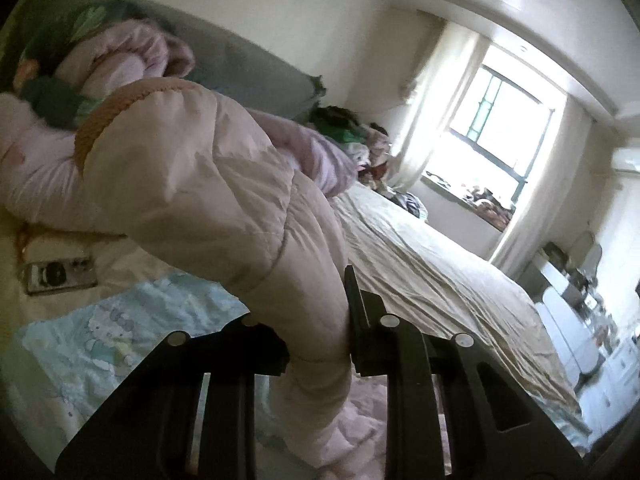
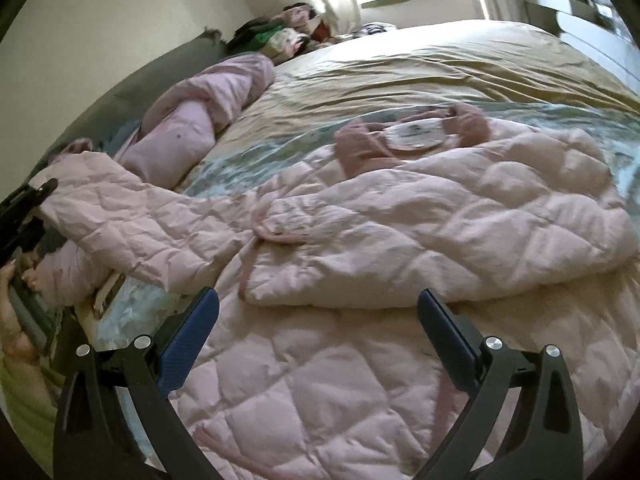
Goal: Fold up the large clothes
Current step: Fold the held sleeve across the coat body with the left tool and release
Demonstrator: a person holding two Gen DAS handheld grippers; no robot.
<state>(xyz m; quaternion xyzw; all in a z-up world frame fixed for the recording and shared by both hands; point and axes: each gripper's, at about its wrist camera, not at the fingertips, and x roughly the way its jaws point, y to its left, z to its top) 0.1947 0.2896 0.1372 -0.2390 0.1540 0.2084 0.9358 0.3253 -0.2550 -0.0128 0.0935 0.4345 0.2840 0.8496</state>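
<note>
**Sleeve pinched, jacket spread on bed**

My left gripper is clamped on the pink quilted jacket's sleeve, lifted above the bed. My right gripper hovers wide open over the jacket, its 2 fingers gripping nothing.

Your left gripper pinches the pink puffy coat sleeve tight. The sleeve hangs above the bed. A phone lies on the bed, near the Hello Kitty sheet.
</note>
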